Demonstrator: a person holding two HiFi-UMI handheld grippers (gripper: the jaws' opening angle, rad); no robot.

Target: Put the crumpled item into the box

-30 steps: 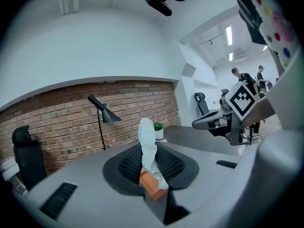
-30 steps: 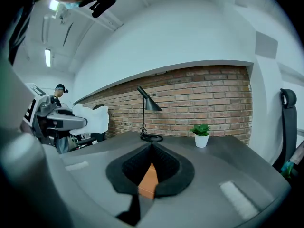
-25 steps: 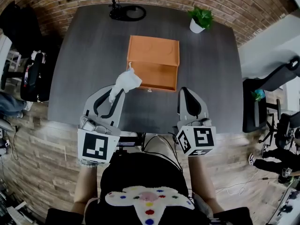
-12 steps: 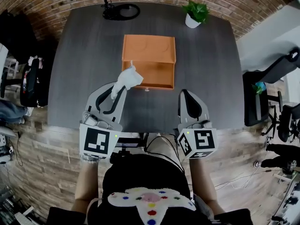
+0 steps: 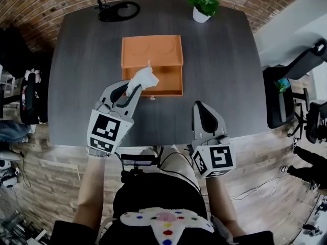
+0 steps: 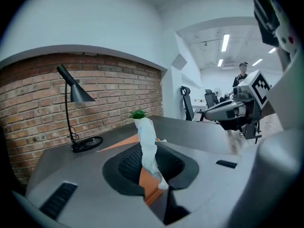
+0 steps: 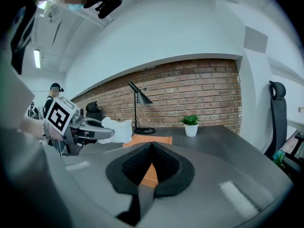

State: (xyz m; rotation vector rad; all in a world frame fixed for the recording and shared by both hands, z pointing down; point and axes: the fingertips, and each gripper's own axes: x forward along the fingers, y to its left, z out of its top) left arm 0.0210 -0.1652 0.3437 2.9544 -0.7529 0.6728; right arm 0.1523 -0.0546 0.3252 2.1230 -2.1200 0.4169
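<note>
A white crumpled paper (image 5: pixel 142 78) is pinched in my left gripper (image 5: pixel 134 88), which is shut on it over the near left corner of the open orange box (image 5: pixel 152 50). In the left gripper view the crumpled paper (image 6: pixel 148 146) stands as a twisted strip between the dark pads, with the orange box (image 6: pixel 151 186) showing below. My right gripper (image 5: pixel 202 109) is shut and empty, hanging over the dark table (image 5: pixel 225 80) right of the box's front. From the right gripper view the left gripper (image 7: pixel 102 133) with its crumpled paper (image 7: pixel 117 132) shows at the left, before the orange box (image 7: pixel 153 140).
A potted plant (image 5: pixel 202 5) stands at the table's far right and a black lamp base (image 5: pixel 118 10) at the far left. Office chairs (image 5: pixel 296 86) stand to the right, off the table. The table's near edge runs just in front of the person's body.
My left gripper has carried the crumpled paper forward and down, closer over the box's near left corner. My right gripper has sunk slightly and stays shut.
</note>
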